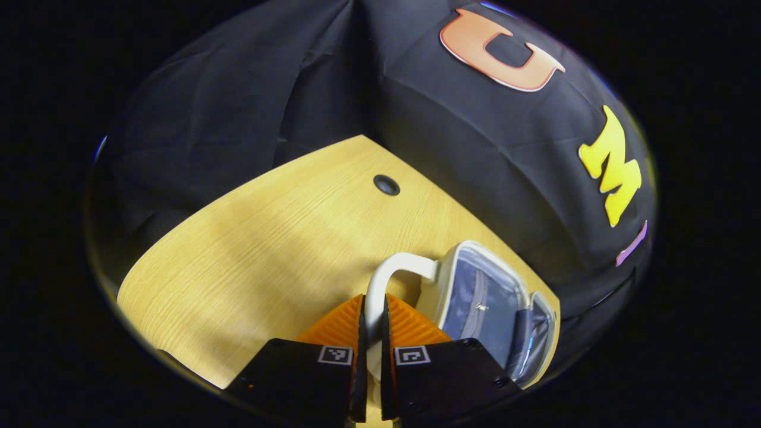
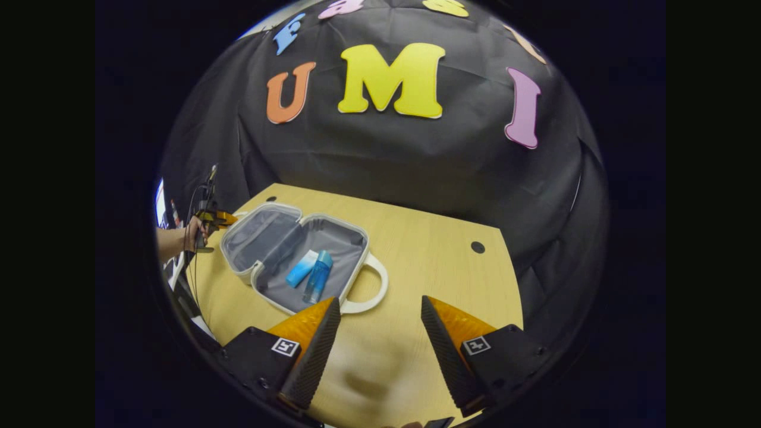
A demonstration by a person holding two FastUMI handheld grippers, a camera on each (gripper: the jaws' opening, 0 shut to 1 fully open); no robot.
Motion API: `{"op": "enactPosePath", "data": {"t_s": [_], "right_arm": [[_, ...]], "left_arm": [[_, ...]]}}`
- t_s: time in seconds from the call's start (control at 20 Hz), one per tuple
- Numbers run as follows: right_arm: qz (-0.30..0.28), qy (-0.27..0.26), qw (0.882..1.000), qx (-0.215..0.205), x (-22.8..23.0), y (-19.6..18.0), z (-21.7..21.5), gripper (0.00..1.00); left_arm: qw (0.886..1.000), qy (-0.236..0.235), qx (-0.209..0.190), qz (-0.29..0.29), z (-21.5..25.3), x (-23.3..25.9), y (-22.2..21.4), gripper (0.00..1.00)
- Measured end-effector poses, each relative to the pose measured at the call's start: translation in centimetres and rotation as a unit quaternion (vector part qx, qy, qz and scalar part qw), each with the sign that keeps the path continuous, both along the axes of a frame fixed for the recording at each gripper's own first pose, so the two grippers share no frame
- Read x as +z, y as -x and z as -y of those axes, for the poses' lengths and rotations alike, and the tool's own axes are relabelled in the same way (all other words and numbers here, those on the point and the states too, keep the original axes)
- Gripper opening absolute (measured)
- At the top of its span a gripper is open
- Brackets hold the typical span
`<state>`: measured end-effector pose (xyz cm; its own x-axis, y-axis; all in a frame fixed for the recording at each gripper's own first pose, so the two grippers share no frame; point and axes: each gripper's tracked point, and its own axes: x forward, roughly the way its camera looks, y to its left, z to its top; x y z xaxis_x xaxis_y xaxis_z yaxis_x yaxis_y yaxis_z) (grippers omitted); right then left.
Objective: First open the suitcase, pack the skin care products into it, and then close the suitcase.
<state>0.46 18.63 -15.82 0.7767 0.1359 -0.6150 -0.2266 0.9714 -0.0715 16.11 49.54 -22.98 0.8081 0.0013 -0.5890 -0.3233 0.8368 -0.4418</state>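
We see the table (image 2: 416,249) filling the middle of the right gripper view, with the suitcase (image 2: 267,238) lying open at centre left, long axis running lower right to upper left. Its far half is partly cut off by the left gripper (image 2: 217,219) and a hand (image 2: 191,233). Two bottles (image 2: 318,274) lie inside, side by side. In the left gripper view, the left gripper's jaws are clamped on the handle (image 1: 386,276). Right gripper (image 2: 380,312) jaws wide apart, holding nothing. A grommet hole (image 2: 477,246) is right of centre.
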Motion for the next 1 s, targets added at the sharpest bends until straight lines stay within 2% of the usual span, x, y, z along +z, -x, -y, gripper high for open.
{"op": "enactPosePath", "data": {"t_s": [0.15, 0.3, 0.4, 0.55, 0.85, 1.0], "right_arm": [[0.024, -0.027, 0.999, -0.011, 1.4, -0.5, 0.3, 0.81], [0.054, -0.053, 0.997, -0.018, 3.3, -1.3, 1.0, 0.8], [0.068, -0.067, 0.995, -0.021, 4.0, -1.7, 1.6, 0.81], [0.083, -0.088, 0.992, -0.033, 4.6, -2.2, 3.1, 0.81], [0.117, -0.096, 0.988, -0.03, 6.7, -2.6, 6.1, 0.81], [0.128, -0.093, 0.987, -0.022, 7.5, -2.3, 8.1, 0.81]], "left_arm": [[0.999, -0.045, -0.002, 0.024, 1.3, 4.7, 0.1, 0.08], [0.994, -0.084, -0.003, 0.072, 3.8, 11.1, 0.3, 0.07], [0.988, -0.117, -0.011, 0.099, 6.5, 15.0, 1.0, 0.08], [0.974, -0.193, -0.026, 0.115, 11.0, 19.3, 2.1, 0.07], [0.949, -0.264, -0.05, 0.167, 21.4, 24.0, 3.9, 0.06], [0.942, -0.28, -0.049, 0.179, 25.8, 24.1, 4.6, 0.06]]}}
